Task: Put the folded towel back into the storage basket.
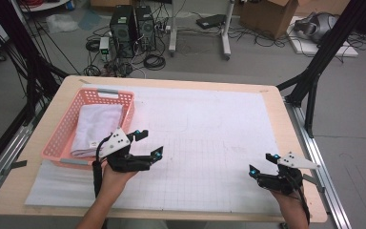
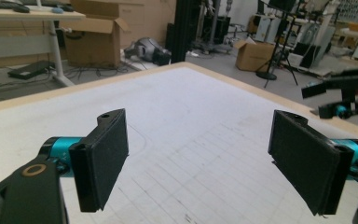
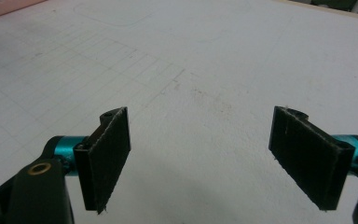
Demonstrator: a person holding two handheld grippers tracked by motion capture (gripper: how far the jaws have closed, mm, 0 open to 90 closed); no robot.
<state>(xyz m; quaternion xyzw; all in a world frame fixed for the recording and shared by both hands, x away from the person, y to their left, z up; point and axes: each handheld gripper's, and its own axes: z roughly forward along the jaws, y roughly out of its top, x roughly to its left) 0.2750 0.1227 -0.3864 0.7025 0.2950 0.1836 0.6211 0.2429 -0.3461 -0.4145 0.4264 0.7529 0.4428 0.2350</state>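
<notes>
High view: the left hand-held gripper (image 1: pixel 150 141) hovers with jaws wide and empty just beside a pink plastic lattice basket (image 1: pixel 66 128) holding a folded white towel (image 1: pixel 96 129). The right hand-held gripper (image 1: pixel 261 163), also wide and empty, sits well apart over the gridded white sheet (image 1: pixel 209 143) on the wooden bench (image 1: pixel 286 124).

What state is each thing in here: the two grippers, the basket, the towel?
Left gripper: jaws open, empty, just right of the basket.
Right gripper: jaws open, empty, above the white mat.
Pink basket: upright on the table, holding the towel.
White towel: folded, lying flat in the basket.
</notes>
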